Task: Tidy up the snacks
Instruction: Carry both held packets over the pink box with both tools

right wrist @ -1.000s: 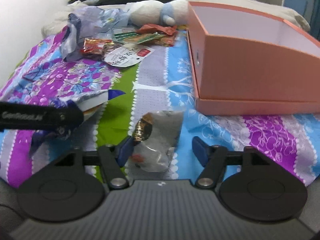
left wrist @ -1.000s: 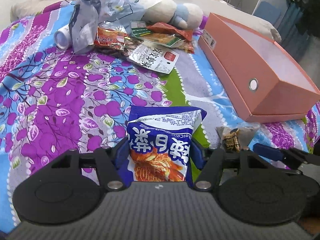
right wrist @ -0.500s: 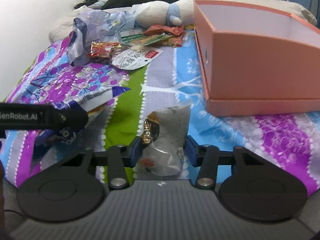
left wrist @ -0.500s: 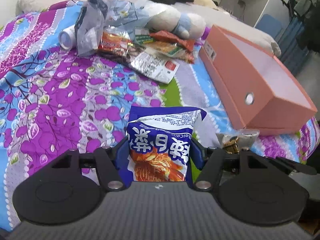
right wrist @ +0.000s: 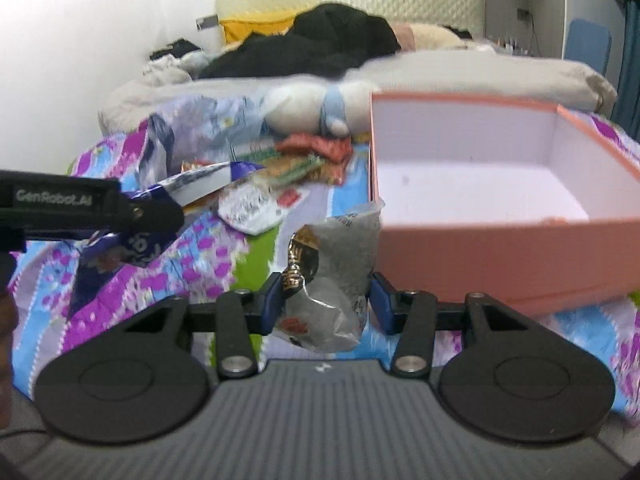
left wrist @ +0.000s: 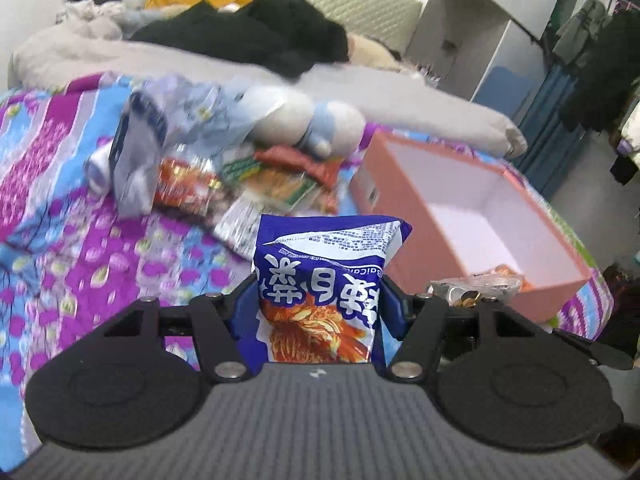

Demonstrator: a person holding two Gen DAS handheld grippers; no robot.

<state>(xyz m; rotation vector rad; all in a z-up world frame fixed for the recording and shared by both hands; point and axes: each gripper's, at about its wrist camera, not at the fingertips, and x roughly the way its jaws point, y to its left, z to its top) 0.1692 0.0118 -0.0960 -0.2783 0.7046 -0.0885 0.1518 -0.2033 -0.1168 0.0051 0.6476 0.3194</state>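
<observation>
My left gripper [left wrist: 318,306] is shut on a blue snack bag [left wrist: 324,280] with a red chicken picture and holds it above the bed. My right gripper [right wrist: 326,300] is shut on a clear silvery snack packet [right wrist: 334,272], lifted just left of the pink open box [right wrist: 480,240]. The box [left wrist: 480,216] has a white inside and lies to the right in the left wrist view. The left gripper with its blue bag [right wrist: 132,240] shows at the left of the right wrist view. The silvery packet [left wrist: 476,290] shows beside the box's near corner.
A pile of snack packets [left wrist: 256,184] lies on the purple flowered bedspread [left wrist: 100,280] behind the grippers, with a white and blue plush toy [left wrist: 308,120], a crumpled plastic bag [left wrist: 140,152], a grey duvet and black clothes [left wrist: 248,40] further back.
Both grippers have risen from the bedspread with their packets. The right gripper closed on the silvery packet. The view now looks down into the pink box.
</observation>
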